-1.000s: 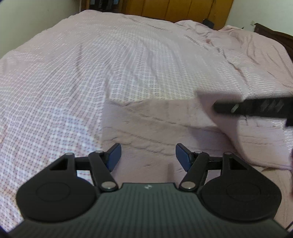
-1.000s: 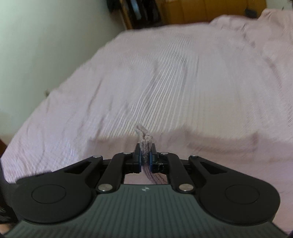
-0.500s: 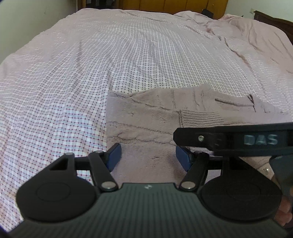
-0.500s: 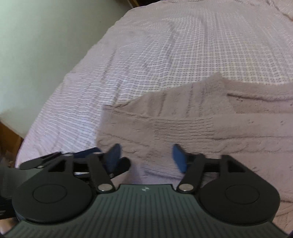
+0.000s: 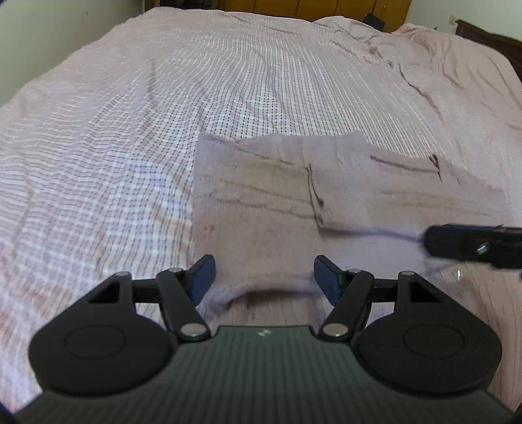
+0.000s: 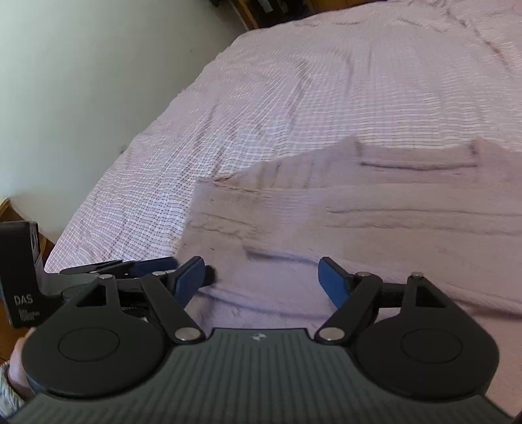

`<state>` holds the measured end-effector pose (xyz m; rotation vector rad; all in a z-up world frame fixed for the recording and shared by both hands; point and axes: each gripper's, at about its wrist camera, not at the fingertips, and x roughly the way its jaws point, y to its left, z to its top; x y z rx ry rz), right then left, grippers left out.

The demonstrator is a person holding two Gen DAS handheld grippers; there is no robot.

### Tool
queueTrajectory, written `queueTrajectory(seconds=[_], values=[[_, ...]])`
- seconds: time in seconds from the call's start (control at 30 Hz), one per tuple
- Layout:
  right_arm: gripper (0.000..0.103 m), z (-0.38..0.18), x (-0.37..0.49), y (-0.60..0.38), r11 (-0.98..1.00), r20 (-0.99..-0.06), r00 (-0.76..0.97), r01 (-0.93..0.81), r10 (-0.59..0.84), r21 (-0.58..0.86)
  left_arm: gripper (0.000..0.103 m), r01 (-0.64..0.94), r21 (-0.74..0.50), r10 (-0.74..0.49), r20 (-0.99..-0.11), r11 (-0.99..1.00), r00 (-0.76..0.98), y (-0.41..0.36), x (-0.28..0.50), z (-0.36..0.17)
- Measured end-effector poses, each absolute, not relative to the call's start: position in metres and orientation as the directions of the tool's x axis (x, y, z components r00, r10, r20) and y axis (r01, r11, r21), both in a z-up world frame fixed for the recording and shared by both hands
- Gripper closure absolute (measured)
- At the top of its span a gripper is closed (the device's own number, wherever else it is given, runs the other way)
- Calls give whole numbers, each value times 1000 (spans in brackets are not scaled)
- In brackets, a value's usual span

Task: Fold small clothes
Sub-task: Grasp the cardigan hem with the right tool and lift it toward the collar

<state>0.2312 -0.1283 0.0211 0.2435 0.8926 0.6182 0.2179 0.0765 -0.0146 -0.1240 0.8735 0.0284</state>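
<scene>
Item: knitted sweater (image 5: 326, 202), dusty pink, lying flat on the bed (image 5: 163, 114), partly folded. In your left wrist view it fills the centre and right of the frame; its rounded near hem curls just ahead of the blue pads. In your right wrist view it fills the centre and right, with its left edge running down toward the left pad.

Left gripper (image 5: 264, 277): your jaws stand partly apart and grip nothing; the sweater's near hem lies in the gap below them, and the pads do not press on it.

Right gripper (image 6: 262, 280): your jaws are spread wide and hold nothing; the sweater lies beneath and ahead of the gap. In the left wrist view, part of this gripper shows as a dark blurred bar at the right edge, over the sweater.

Surroundings: checked pink bedsheet (image 6: 293, 98) covers the bed, creased toward the upper right of both frames. A pale wall (image 6: 81, 81) takes the upper left of the right wrist view. Wooden furniture (image 5: 310, 6) lines the top edge of the left wrist view. In the right wrist view, your left gripper crowds the lower left, just beside the right gripper's left pad.
</scene>
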Motion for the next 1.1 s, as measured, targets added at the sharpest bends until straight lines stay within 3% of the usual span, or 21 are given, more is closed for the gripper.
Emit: queueTrajectory(seconds=[0.1, 0.27, 0.97, 1.07, 1.1], values=[[21, 21, 212, -161, 816, -651, 493, -366, 578, 448, 34, -73, -65, -3, -769, 995, 639, 70, 199, -5], [21, 18, 171, -217, 837, -646, 534, -311, 545, 449, 34, -84, -122, -41, -769, 989, 638, 70, 162, 3], [21, -25, 42, -428, 846, -603, 646, -131, 468, 516, 34, -74, -183, -110, -816, 980, 568, 85, 83, -35], [21, -38, 27, -434, 840, -618, 621, -127, 483, 528, 20, -43, -241, -180, -822, 970, 540, 84, 67, -44], [21, -43, 23, -436, 836, -619, 615, -129, 489, 533, 19, -34, -268, -209, -820, 963, 533, 84, 60, -48]])
